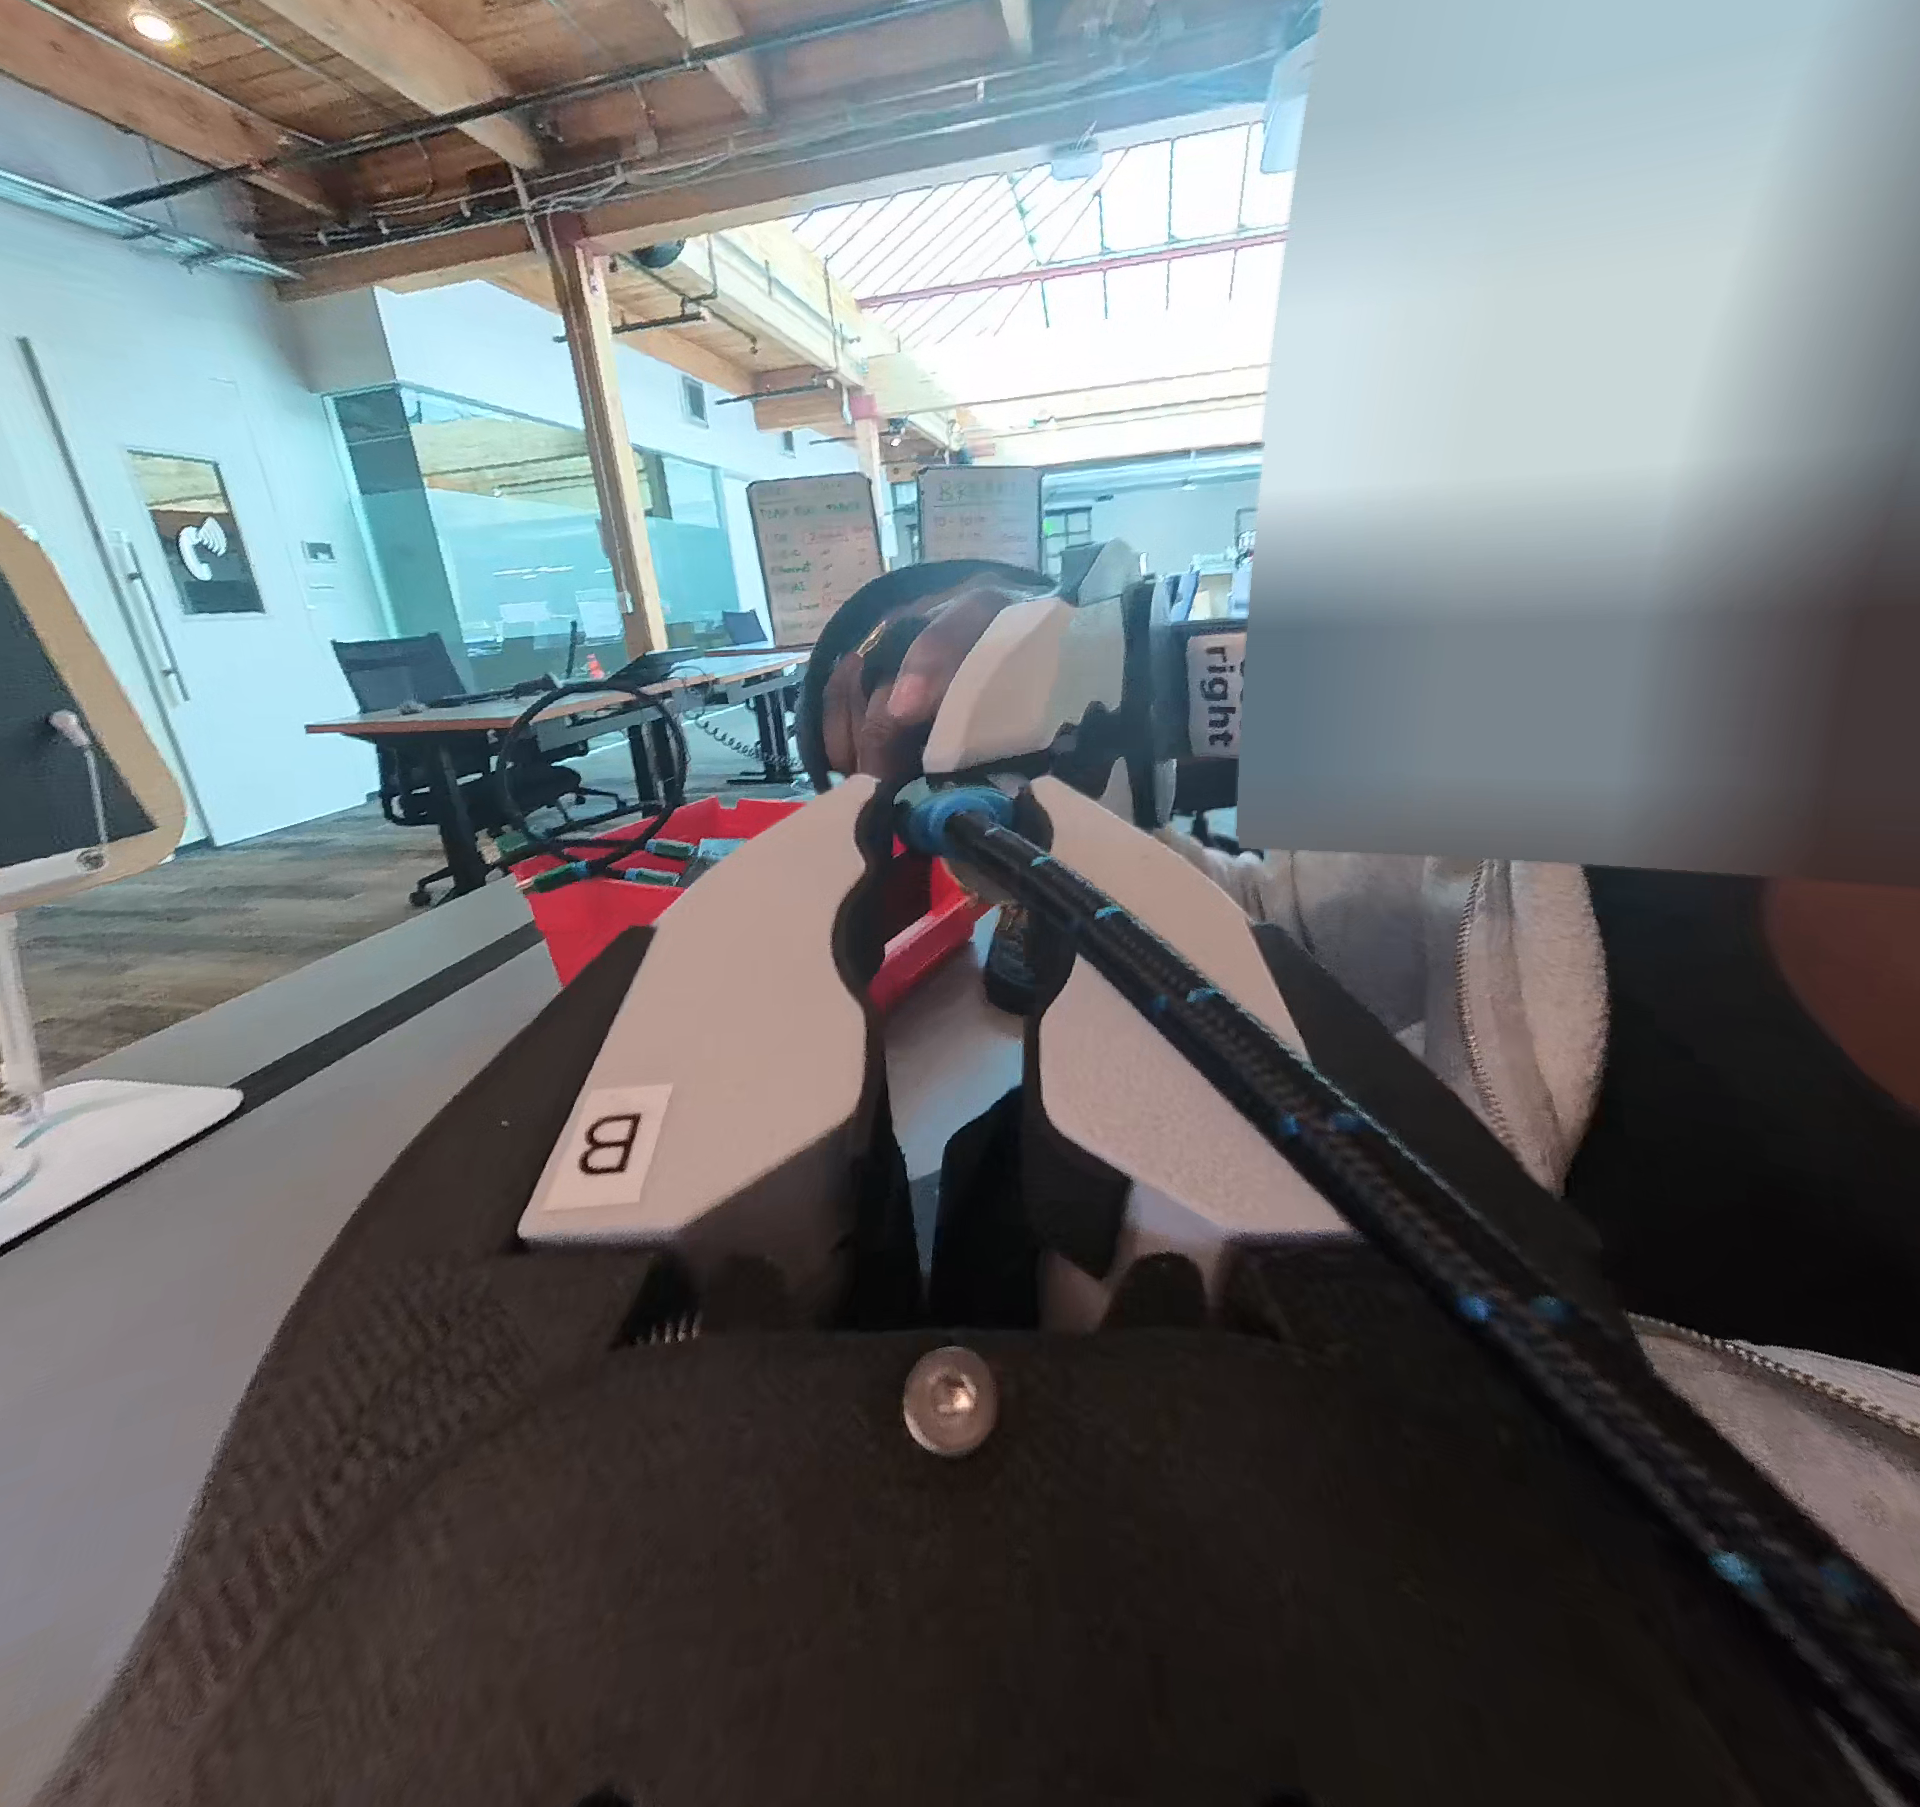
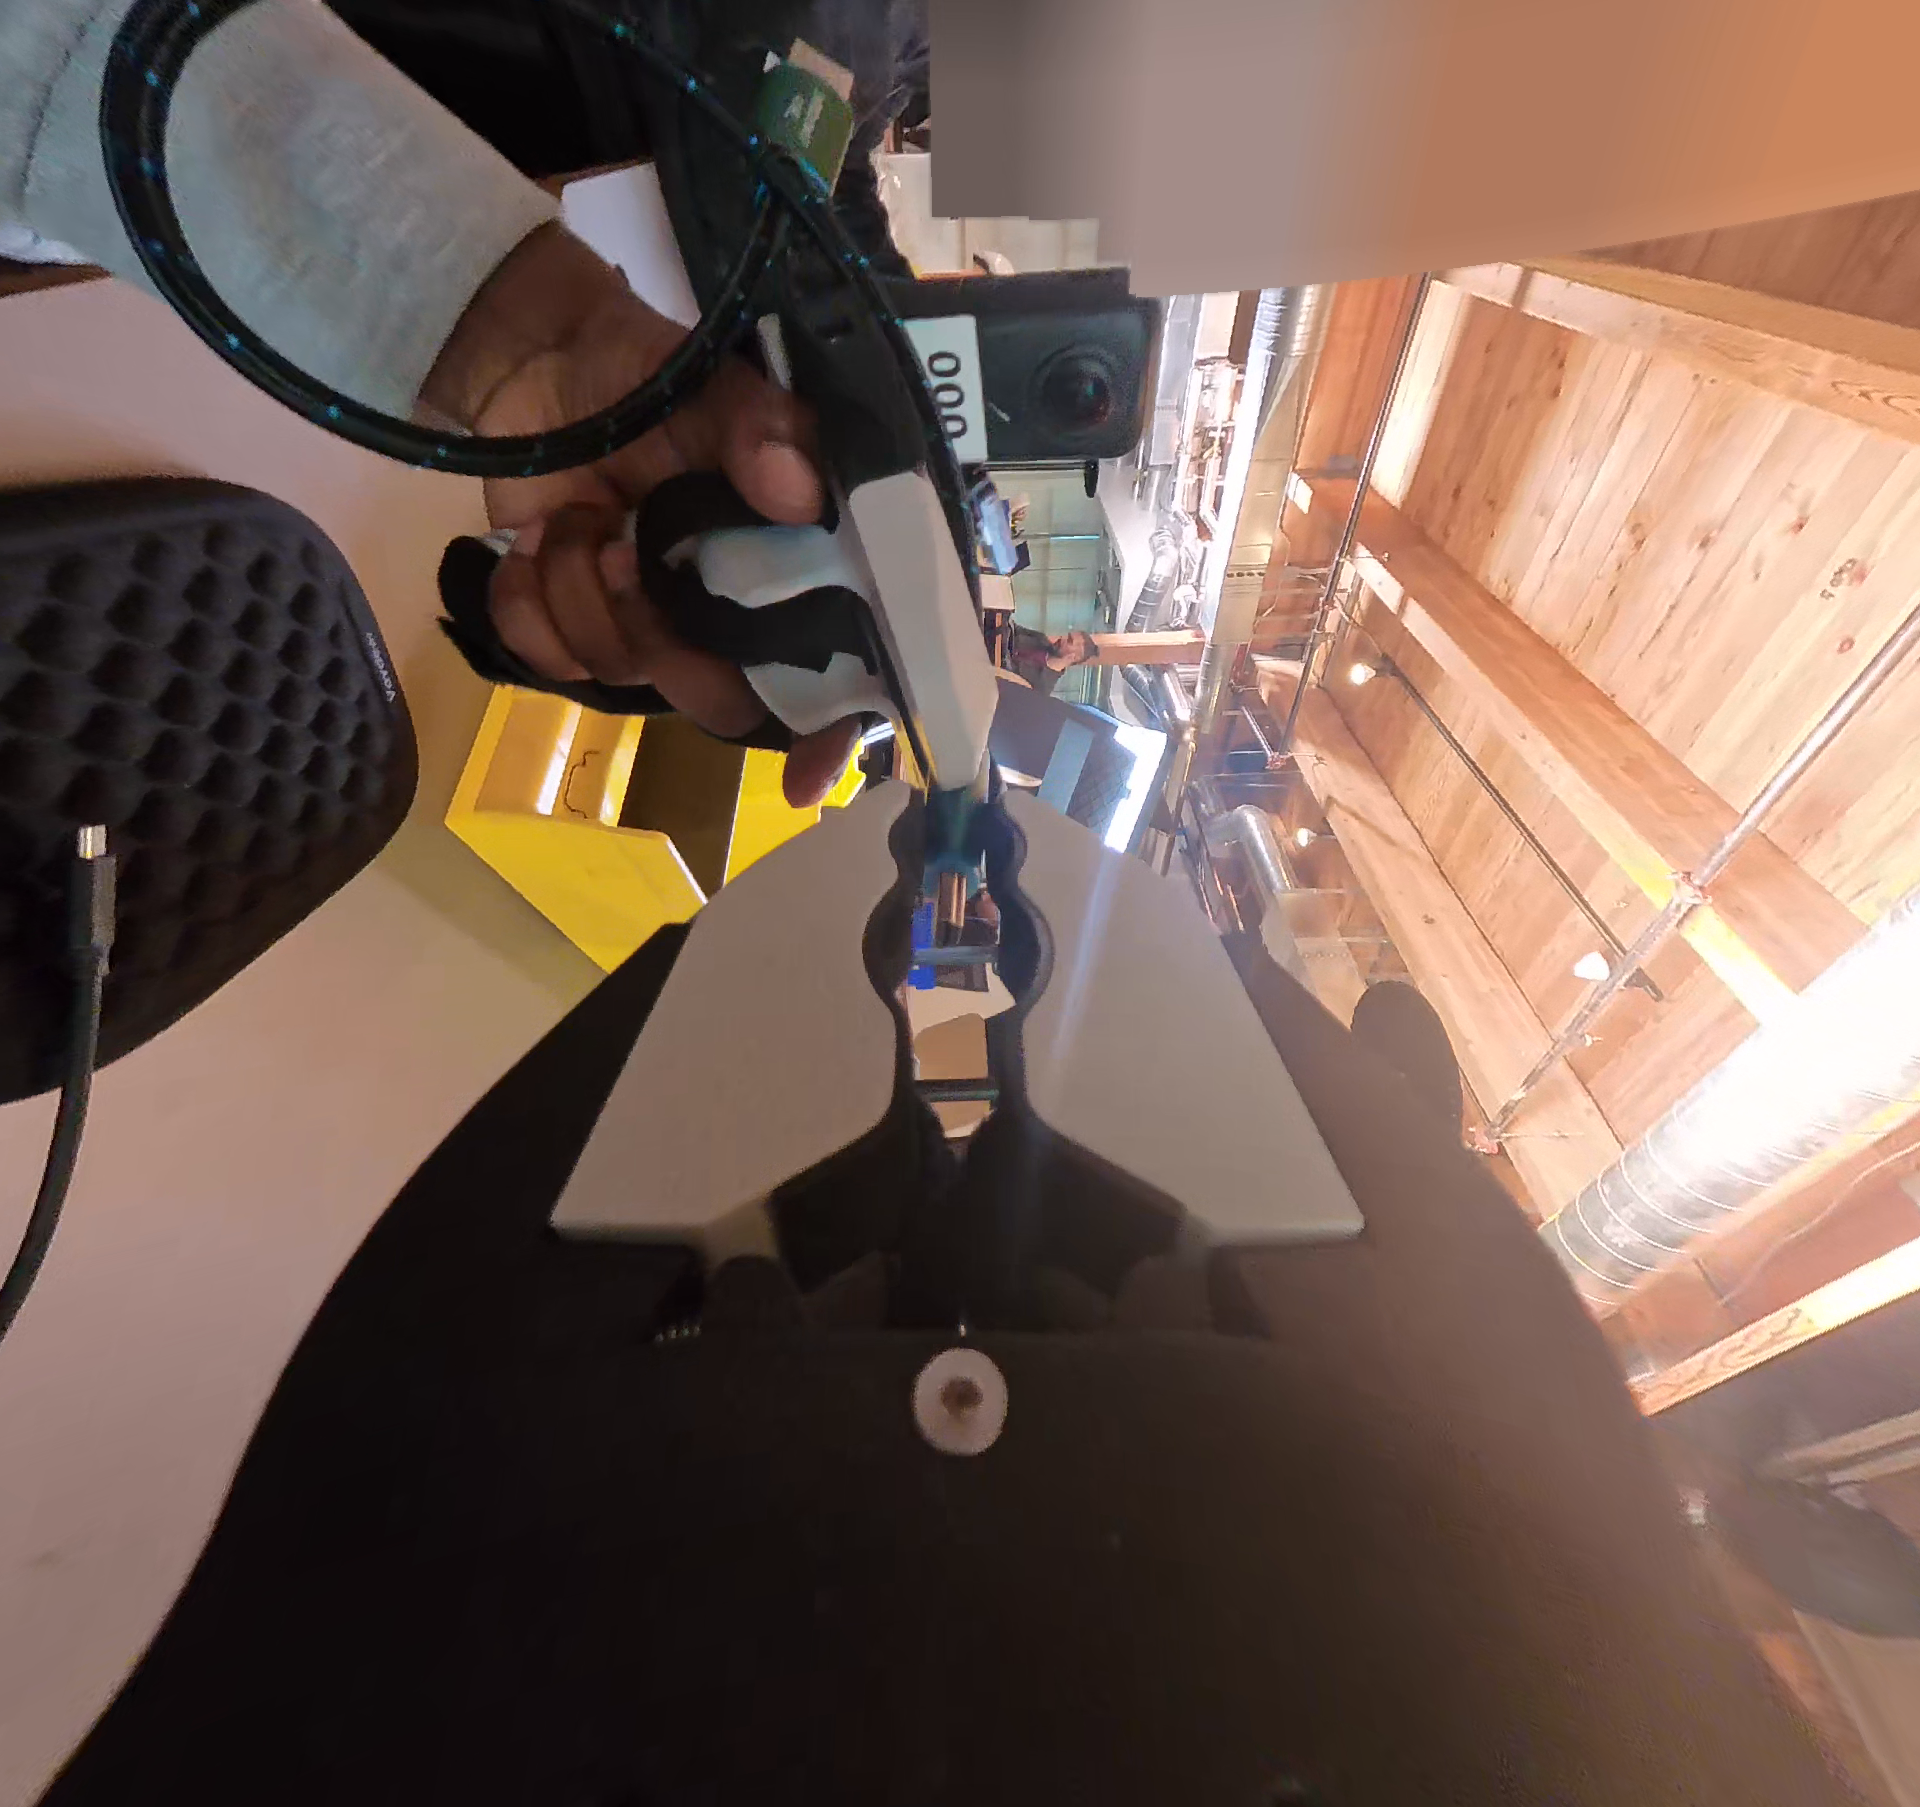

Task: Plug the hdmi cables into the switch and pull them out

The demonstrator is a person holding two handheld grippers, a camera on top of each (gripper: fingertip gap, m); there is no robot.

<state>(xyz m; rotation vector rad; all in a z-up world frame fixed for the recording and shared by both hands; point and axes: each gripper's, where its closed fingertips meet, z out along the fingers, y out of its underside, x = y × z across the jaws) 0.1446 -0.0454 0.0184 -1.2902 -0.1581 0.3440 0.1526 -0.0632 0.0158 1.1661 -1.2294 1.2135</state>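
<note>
My left gripper [image 1: 951, 807] is shut on the blue collar of a black braided HDMI cable [image 1: 1299, 1103], which trails back over its right finger. My right gripper [image 1: 1029, 677] meets it tip to tip, held in a hand. In the right wrist view my right gripper [image 2: 951, 812] is shut on the blue plug end [image 2: 951, 827], and the left gripper [image 2: 914, 594] comes in from above. The cable loops [image 2: 177, 230] by the person's sleeve up to a small green switch board [image 2: 805, 105]. Both grippers are raised off the table.
A red bin [image 1: 613, 900] holding green boards and a coiled cable stands on the grey table [image 1: 260, 1030]. A yellow bin [image 2: 561, 801] and a black bumpy pad [image 2: 177, 718] with a plugged-in lead [image 2: 88, 916] lie on the table. The person's torso [image 1: 1714, 1082] is close by.
</note>
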